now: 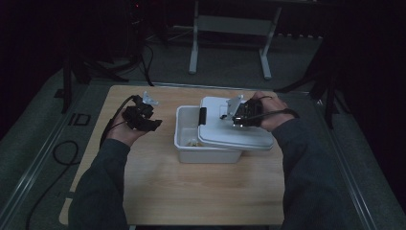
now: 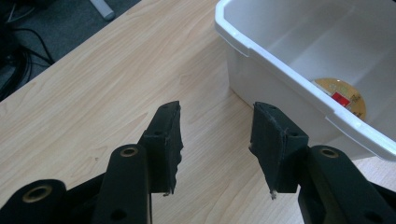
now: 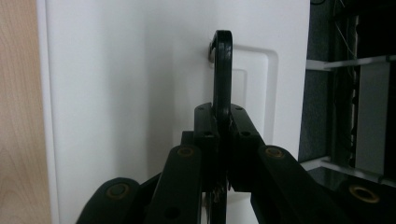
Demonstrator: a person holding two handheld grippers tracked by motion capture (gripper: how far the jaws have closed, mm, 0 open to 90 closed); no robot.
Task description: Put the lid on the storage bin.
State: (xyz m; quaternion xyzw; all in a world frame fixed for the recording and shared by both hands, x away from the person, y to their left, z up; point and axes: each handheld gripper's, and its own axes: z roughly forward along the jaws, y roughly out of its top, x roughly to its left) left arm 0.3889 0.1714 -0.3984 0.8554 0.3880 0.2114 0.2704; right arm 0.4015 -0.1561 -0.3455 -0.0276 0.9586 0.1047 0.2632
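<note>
The wooden table (image 1: 191,191) carried a white plastic bin (image 1: 187,143) near its middle, and everything else sat relative to that bin. A white lid (image 1: 230,132) lay askew over the bin's right part, leaving the left part uncovered. The right gripper (image 1: 238,116) rested on top of the lid, its jaws pressed together on the lid's thin black handle (image 3: 222,70), which stood up between them in the right gripper view. The left gripper (image 2: 215,140) hung just left of the bin, above bare tabletop, its jaws partly spread with nothing between them. Inside the bin, on its floor, lay a small round yellowish item (image 2: 344,95) with a red mark, possibly a label; its detail was too small to tell.
</note>
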